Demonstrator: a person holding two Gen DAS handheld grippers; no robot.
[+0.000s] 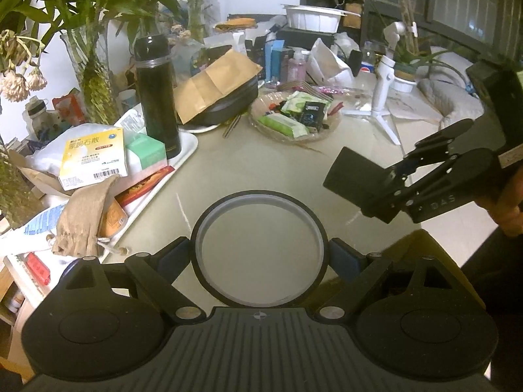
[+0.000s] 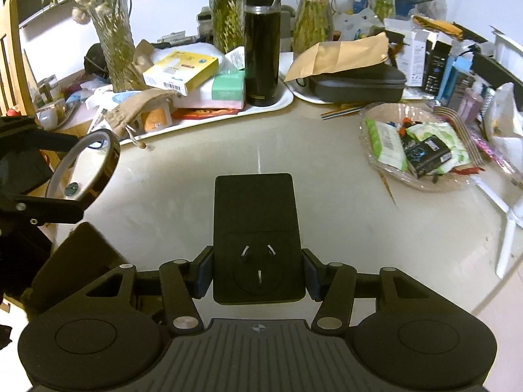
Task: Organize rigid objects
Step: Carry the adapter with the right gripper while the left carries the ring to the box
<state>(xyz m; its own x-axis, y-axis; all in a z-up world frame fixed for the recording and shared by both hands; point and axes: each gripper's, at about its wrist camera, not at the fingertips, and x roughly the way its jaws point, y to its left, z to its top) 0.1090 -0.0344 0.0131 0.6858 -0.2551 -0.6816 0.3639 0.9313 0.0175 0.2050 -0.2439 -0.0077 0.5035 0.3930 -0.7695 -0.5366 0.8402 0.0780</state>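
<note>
Left tool [image 1: 260, 258] clamps a black ring [image 1: 260, 250] by its sides, held above the bench [image 1: 261, 170]. Right tool [image 2: 258, 272] pinches a black power adapter [image 2: 258, 238], prongs up, ahead of it, probably to keep both clear for sorting.

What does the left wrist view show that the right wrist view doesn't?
Only the left wrist view shows the white tripod stand and white plastic bowl. Only the right wrist view shows the socket face on the black rectangular power adapter in the right tongs. Both show the black ring with grey lining in the left tongs, and the tall black thermos flask.
</note>
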